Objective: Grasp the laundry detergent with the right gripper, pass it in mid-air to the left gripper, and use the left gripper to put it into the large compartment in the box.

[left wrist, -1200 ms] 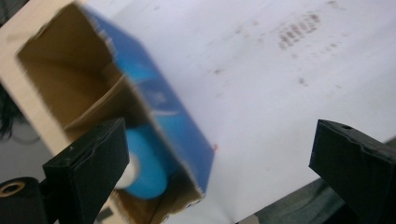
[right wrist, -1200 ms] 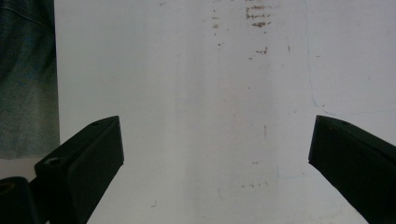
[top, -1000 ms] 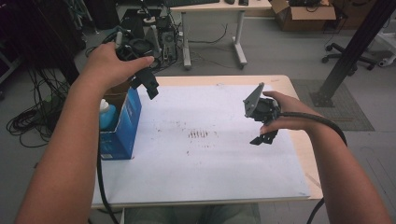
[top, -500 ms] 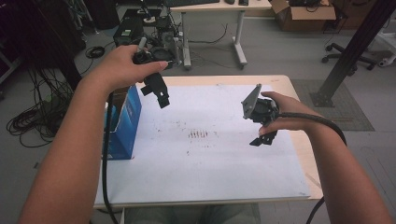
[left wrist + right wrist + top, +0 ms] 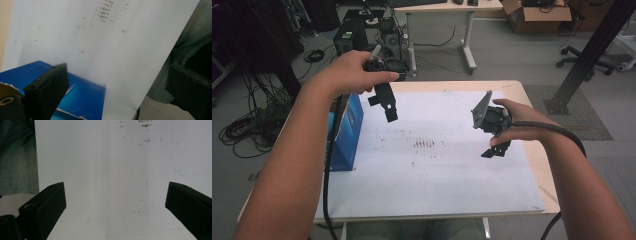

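Blue rectangular cardboard box point(image 5: 346, 131) stands at the left edge of the pale wooden desk point(image 5: 532, 165), just beside the white, stain-speckled paper sheet point(image 5: 437, 170) that covers most of the desk top. Its long axis seems to run from the person's side toward the far edge, along the sheet's left border. In the left gripper view the box point(image 5: 82, 97) lies low and slightly to the left beneath the jaws, its top flap torn open so that a strip of brown raw card shows at the rim; the faces are glossy blue with faint pale lettering too small to read.

The left tool point(image 5: 384, 102) hangs in the air above the sheet, just to the right of the box and a little farther from the person, well above it and touching nothing. Its jaws are spread wide and hold nothing, as the left gripper view point(image 5: 125, 92) shows clearly. The right tool point(image 5: 493, 145) hovers over the right part of the sheet, well apart from the box, its jaws likewise spread wide and empty in the right gripper view point(image 5: 115, 207), with bare paper under them.

The left hand is plainly the nearer one. Judging from this, any reach for the box would mean carrying the left tool leftward, toward the person and down, with the jaws turned across the box's narrow width.
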